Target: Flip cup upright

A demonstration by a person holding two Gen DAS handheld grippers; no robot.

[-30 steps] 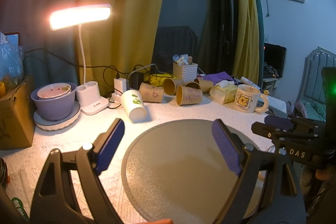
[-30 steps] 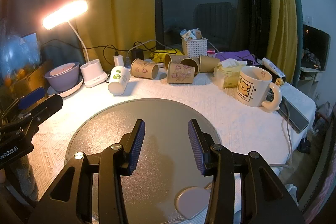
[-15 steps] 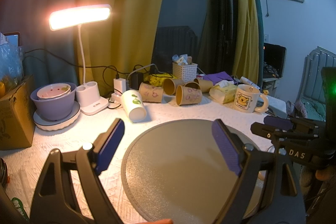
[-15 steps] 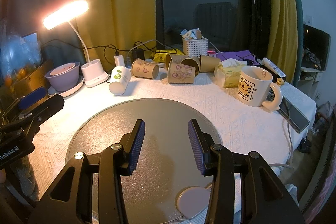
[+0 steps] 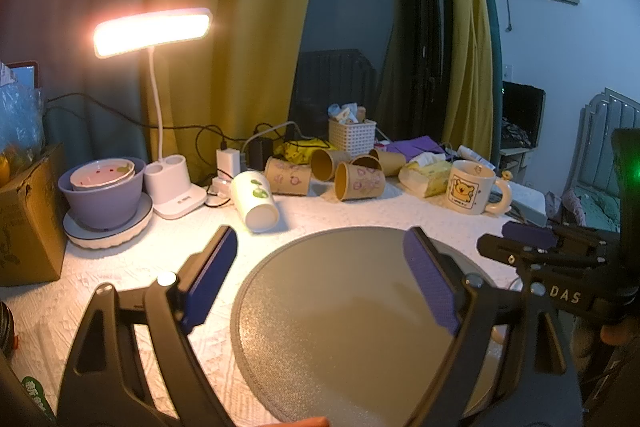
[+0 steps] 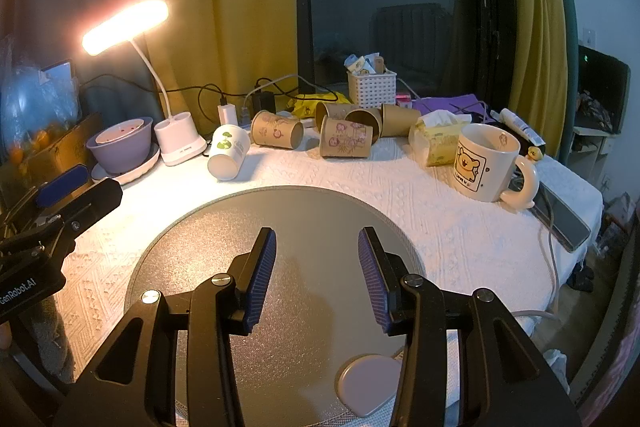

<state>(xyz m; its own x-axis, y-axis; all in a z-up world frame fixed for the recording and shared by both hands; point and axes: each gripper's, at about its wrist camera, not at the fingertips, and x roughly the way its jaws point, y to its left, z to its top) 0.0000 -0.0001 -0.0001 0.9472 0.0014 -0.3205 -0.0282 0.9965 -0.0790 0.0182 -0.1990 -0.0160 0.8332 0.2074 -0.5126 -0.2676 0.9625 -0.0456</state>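
A white paper cup with a green sprout print (image 5: 256, 201) (image 6: 228, 153) lies on its side behind the grey round mat (image 5: 344, 327) (image 6: 280, 227). Several brown paper cups (image 5: 358, 181) (image 6: 346, 143) lie on their sides further back. My left gripper (image 5: 322, 267) is open wide and empty over the mat's near left part. My right gripper (image 6: 316, 267) is open and empty over the mat's near part. Each gripper shows at the edge of the other's view.
A lit desk lamp (image 5: 172, 187) and a purple bowl (image 5: 102, 193) stand at the back left. An upright bear mug (image 6: 488, 163), a tissue pack (image 6: 438, 137), a white basket (image 6: 372, 89), cables and a phone (image 6: 560, 219) crowd the back and right. A small pink disc (image 6: 368, 383) lies on the mat.
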